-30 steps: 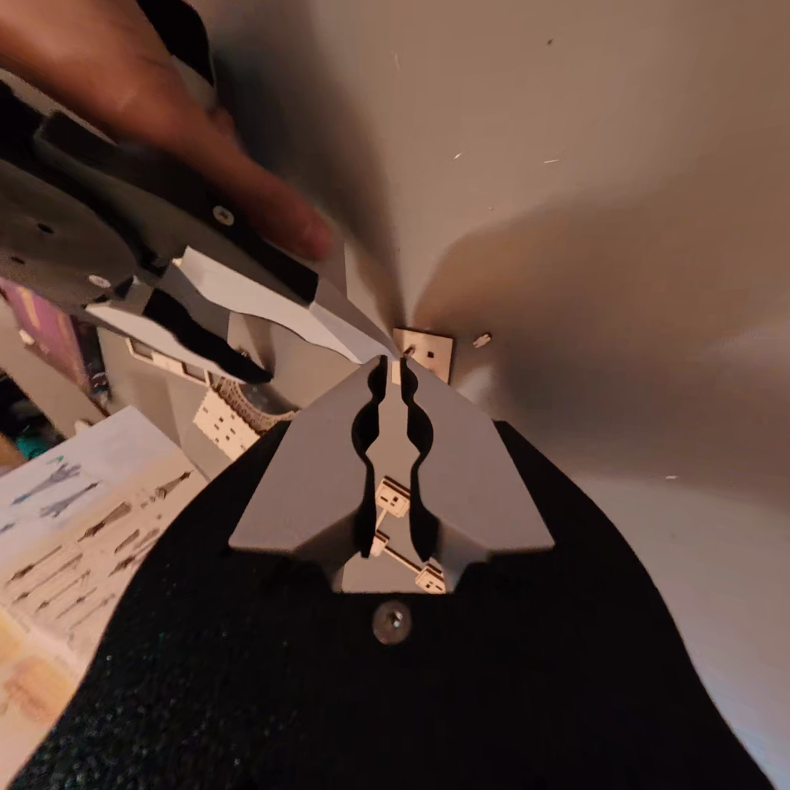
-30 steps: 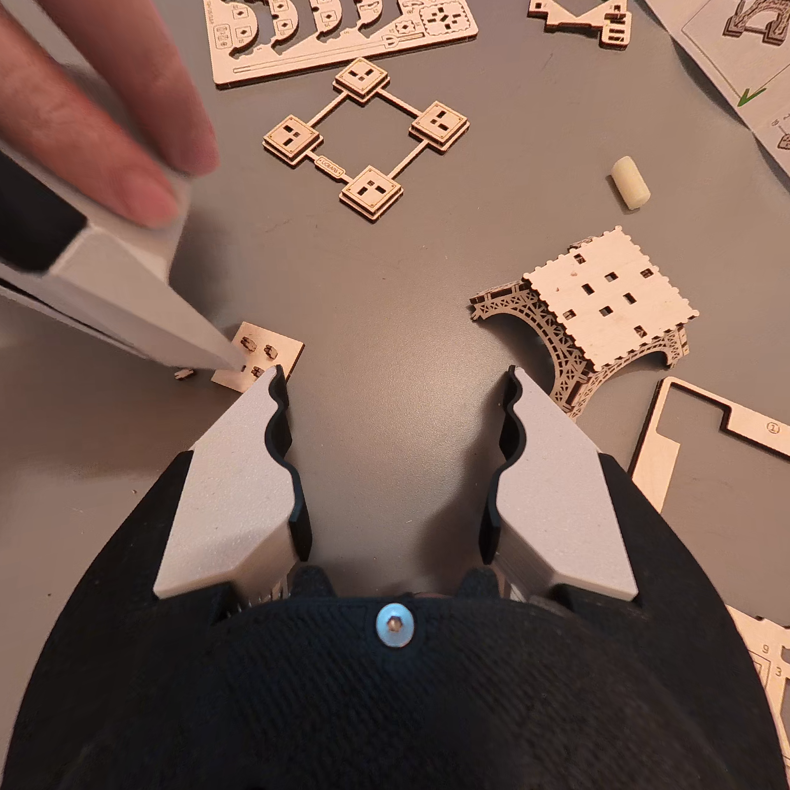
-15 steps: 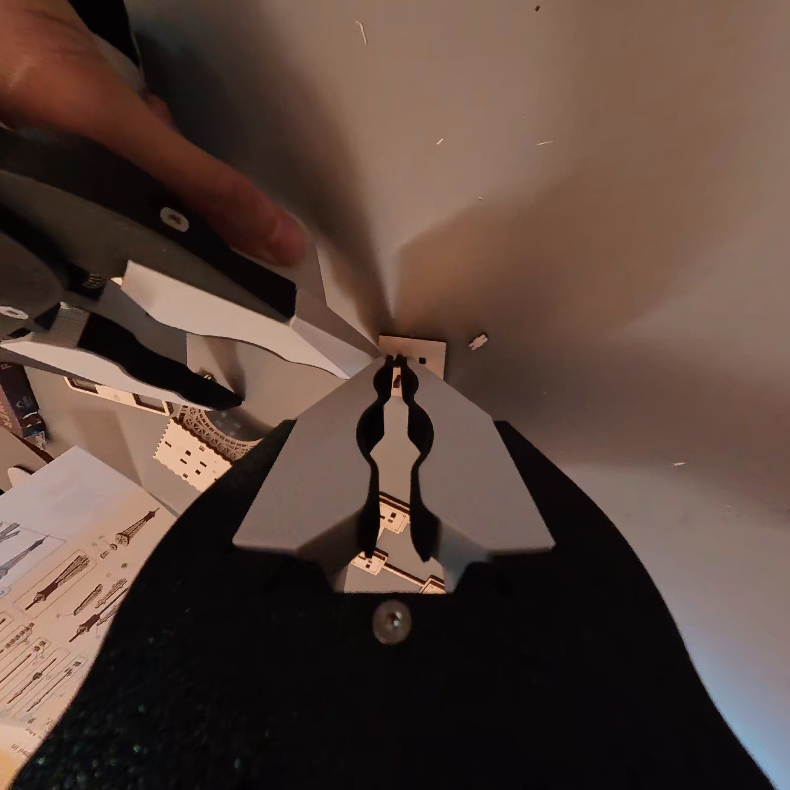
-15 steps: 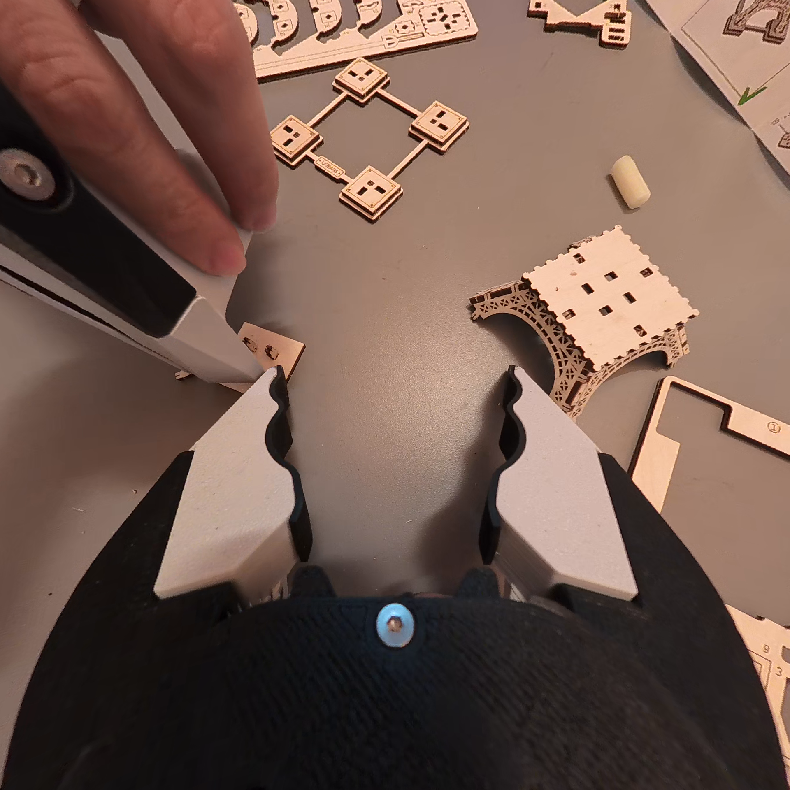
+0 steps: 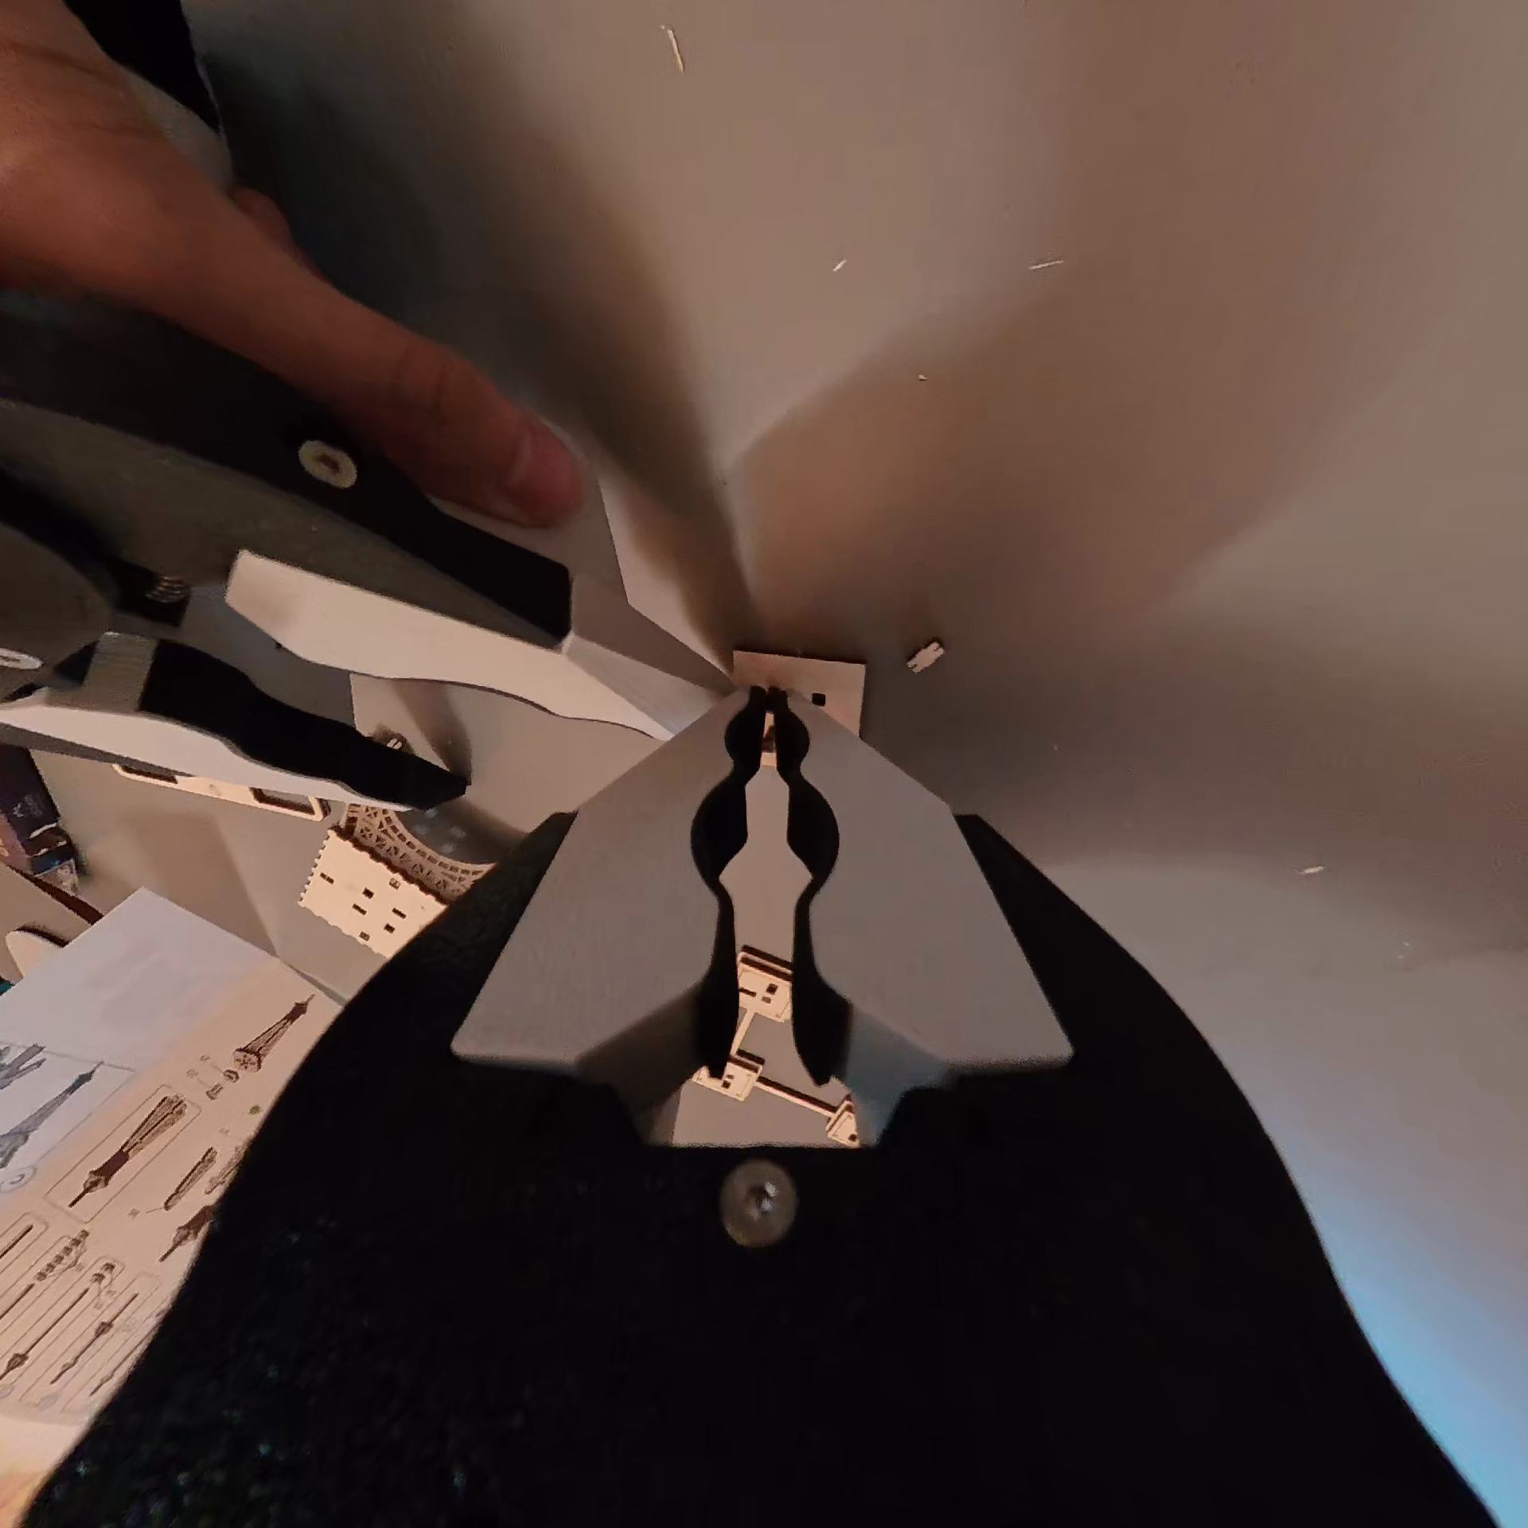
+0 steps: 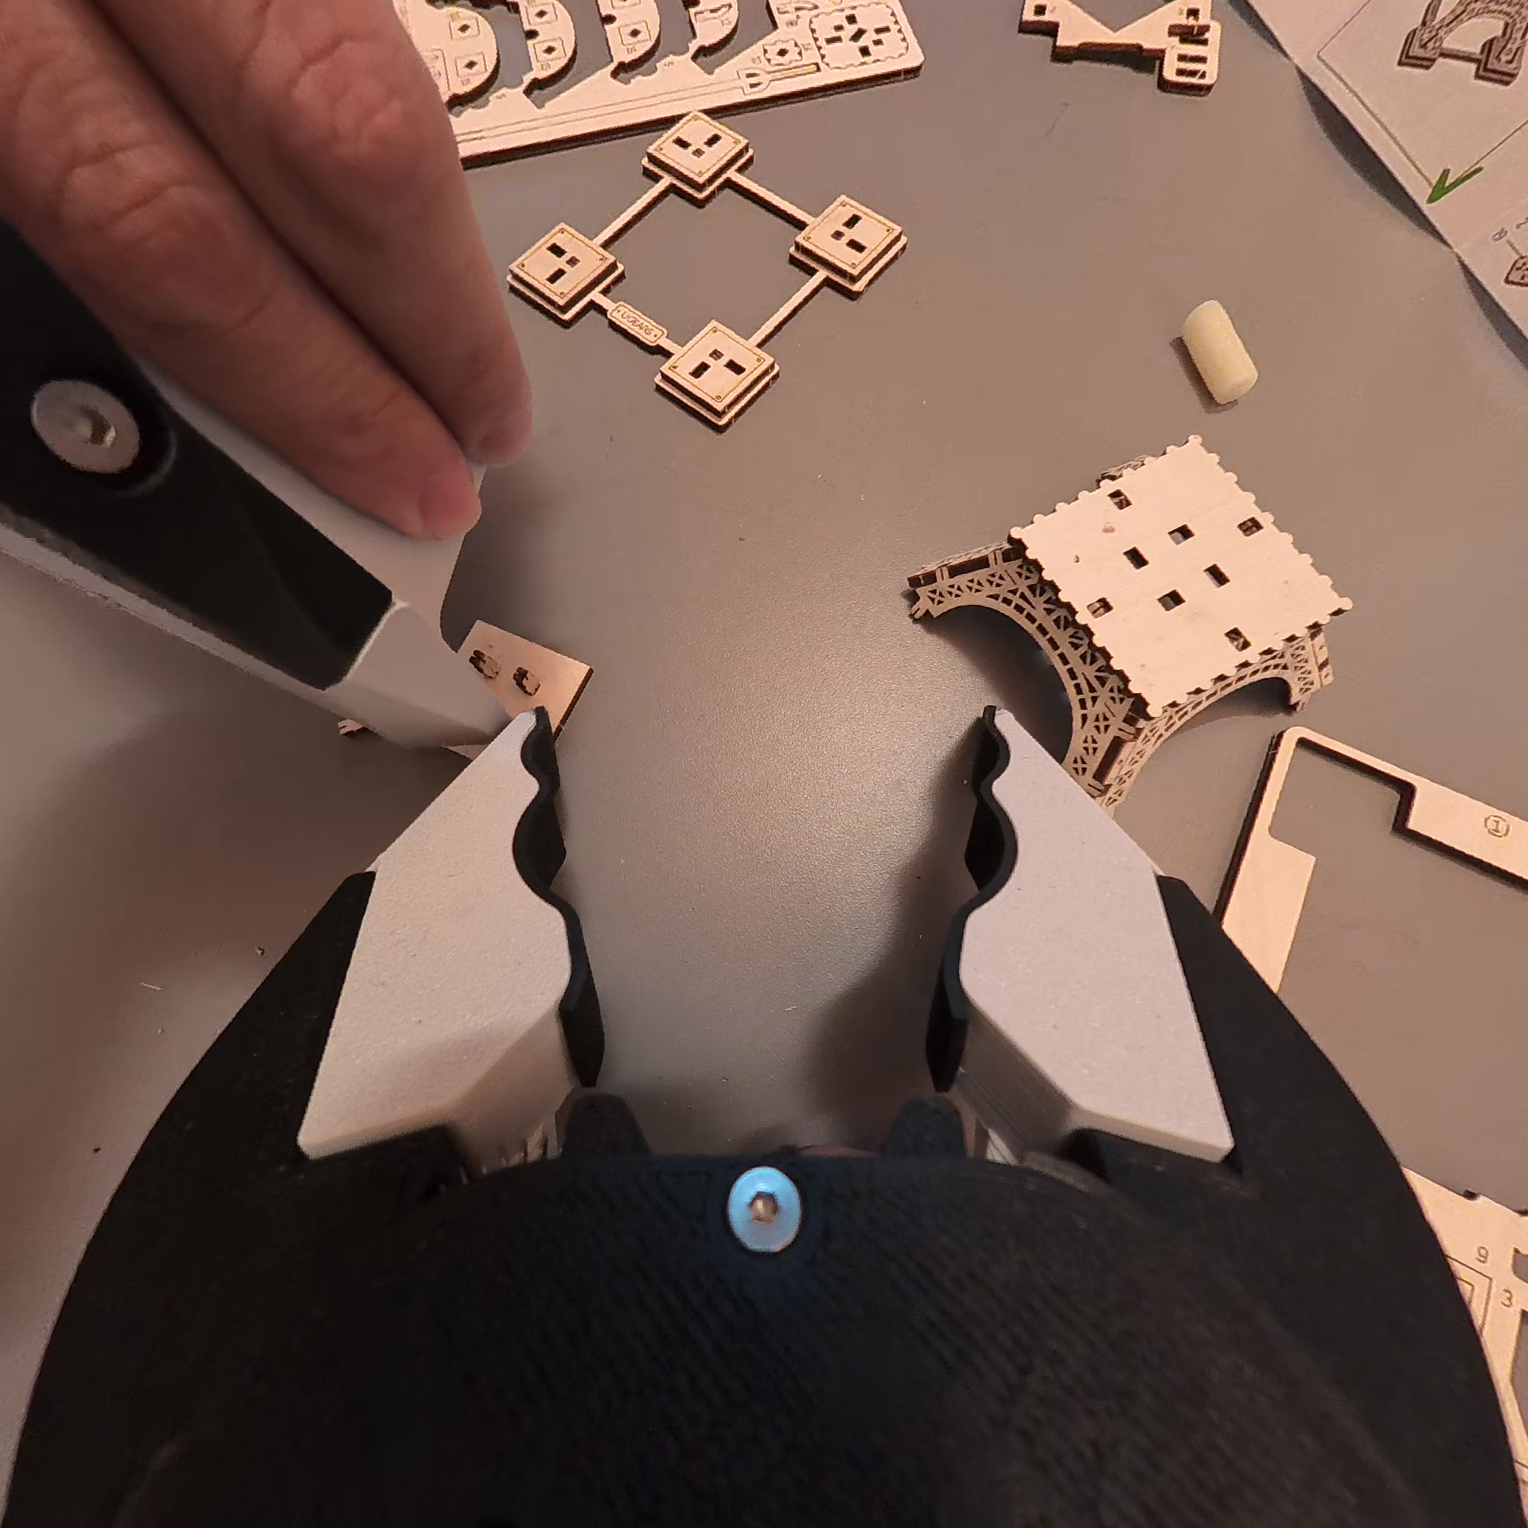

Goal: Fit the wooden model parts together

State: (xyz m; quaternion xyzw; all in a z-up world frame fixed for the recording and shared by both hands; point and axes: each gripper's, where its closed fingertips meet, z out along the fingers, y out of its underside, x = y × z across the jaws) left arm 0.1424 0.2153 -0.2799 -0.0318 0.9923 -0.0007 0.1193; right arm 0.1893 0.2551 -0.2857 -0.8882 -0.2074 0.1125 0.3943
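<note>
The small square wooden plate lies flat on the grey table, just left of and ahead of the right gripper. The left gripper has its tips down on the plate, jaws nearly closed; whether they pinch anything there cannot be told. The left wrist view shows the plate only as a pale strip beyond those tips, with a tiny wooden chip just beside it; the right wrist view shows the plate's slots and the left gripper coming in from the left with a hand on it. The right gripper's jaws stand wide apart and hold nothing, its left fingertip just beside the plate. Only the right wrist view shows clearly the four-pad square frame farther ahead, the arched tower base to the right, a pale cylinder and the punched part sheets. The left wrist view alone shows an instruction sheet at lower left.
</note>
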